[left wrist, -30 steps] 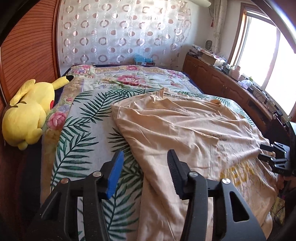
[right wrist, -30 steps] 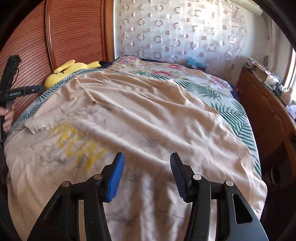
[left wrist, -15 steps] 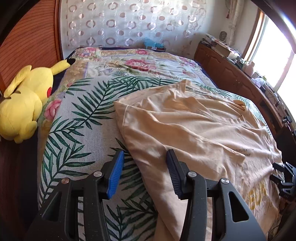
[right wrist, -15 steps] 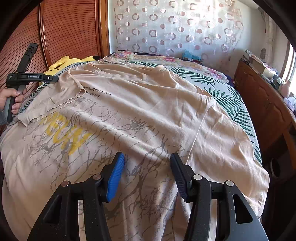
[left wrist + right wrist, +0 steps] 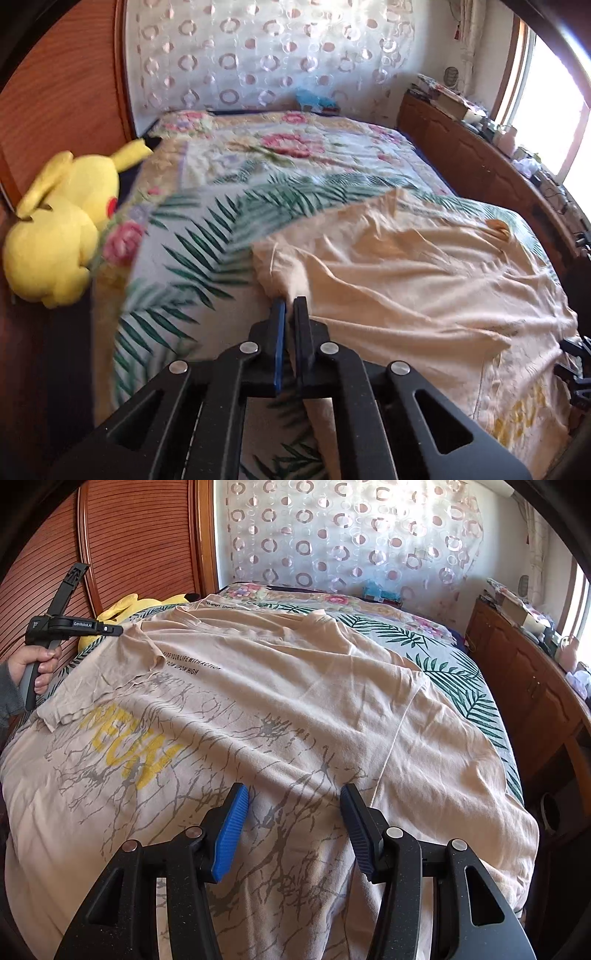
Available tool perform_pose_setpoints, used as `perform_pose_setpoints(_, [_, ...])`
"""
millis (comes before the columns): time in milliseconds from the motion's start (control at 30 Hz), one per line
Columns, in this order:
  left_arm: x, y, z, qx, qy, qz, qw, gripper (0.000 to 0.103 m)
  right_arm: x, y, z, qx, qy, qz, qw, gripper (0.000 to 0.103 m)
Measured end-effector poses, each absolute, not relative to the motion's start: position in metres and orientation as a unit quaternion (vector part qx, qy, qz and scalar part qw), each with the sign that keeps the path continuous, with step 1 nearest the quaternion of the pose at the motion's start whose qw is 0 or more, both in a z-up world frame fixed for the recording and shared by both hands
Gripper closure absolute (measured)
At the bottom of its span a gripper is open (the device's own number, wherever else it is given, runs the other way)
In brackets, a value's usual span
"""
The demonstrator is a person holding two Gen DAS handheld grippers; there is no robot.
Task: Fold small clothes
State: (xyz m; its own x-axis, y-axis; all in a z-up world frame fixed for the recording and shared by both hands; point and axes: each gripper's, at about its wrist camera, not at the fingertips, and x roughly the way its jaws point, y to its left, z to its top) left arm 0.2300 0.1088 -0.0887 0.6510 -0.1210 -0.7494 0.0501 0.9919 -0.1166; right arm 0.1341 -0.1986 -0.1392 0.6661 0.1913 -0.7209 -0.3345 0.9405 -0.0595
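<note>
A beige T-shirt [image 5: 295,709] with yellow letters and grey crack print lies spread over the bed; it also shows in the left wrist view [image 5: 413,280]. My left gripper [image 5: 290,304] is shut on the shirt's left edge, the cloth bunched up to its tips. In the right wrist view the left gripper [image 5: 110,628] pinches that edge at the far left, held by a hand. My right gripper [image 5: 293,801] is open and empty, hovering over the shirt's near part.
A yellow plush toy [image 5: 62,229] lies at the bed's left edge by the wooden headboard panel. The bedspread [image 5: 207,236] has leaf and flower print. A wooden cabinet [image 5: 532,686] with clutter runs along the right under the window.
My left gripper has moved forward to the shirt's left edge and shut on it. My right gripper stays open over the shirt, with the view slightly shifted.
</note>
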Motion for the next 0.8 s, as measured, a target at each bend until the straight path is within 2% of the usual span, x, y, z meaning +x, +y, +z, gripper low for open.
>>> perform_pose_setpoints(367, [0.231, 0.122, -0.078, -0.032, 0.406, -0.035, 0.912, 0.098, 0.133, -0.199, -0.139, -0.094, 0.382, 0.145, 0.908, 0.049])
perform_pose_setpoints(433, [0.219, 0.122, -0.07, -0.039, 0.392, -0.047, 0.918, 0.088, 0.133, -0.199, -0.139, -0.094, 0.382, 0.145, 0.908, 0.049])
perform_pose_setpoints(500, [0.204, 0.121, -0.06, -0.042, 0.369, -0.056, 0.927, 0.071, 0.133, -0.2, -0.139, -0.093, 0.382, 0.145, 0.908, 0.049])
perform_pose_setpoints(567, [0.191, 0.118, -0.053, -0.042, 0.353, -0.07, 0.932, 0.058, 0.133, -0.2, -0.138, -0.093, 0.382, 0.146, 0.908, 0.049])
perform_pose_setpoints(633, [0.176, 0.114, -0.046, -0.042, 0.338, -0.078, 0.937, 0.039, 0.133, -0.2, -0.138, -0.094, 0.382, 0.146, 0.908, 0.049])
perform_pose_setpoints(667, [0.166, 0.112, -0.043, -0.045, 0.326, -0.083, 0.941, 0.024, 0.133, -0.2, -0.138, -0.093, 0.382, 0.146, 0.908, 0.049])
perform_pose_setpoints(700, [0.159, 0.11, -0.041, -0.048, 0.316, -0.085, 0.944, 0.02, 0.133, -0.2, -0.138, -0.093, 0.382, 0.146, 0.908, 0.049])
perform_pose_setpoints(800, [0.141, 0.101, -0.038, -0.048, 0.301, -0.094, 0.948, 0.02, 0.133, -0.2, -0.138, -0.093, 0.382, 0.146, 0.908, 0.049])
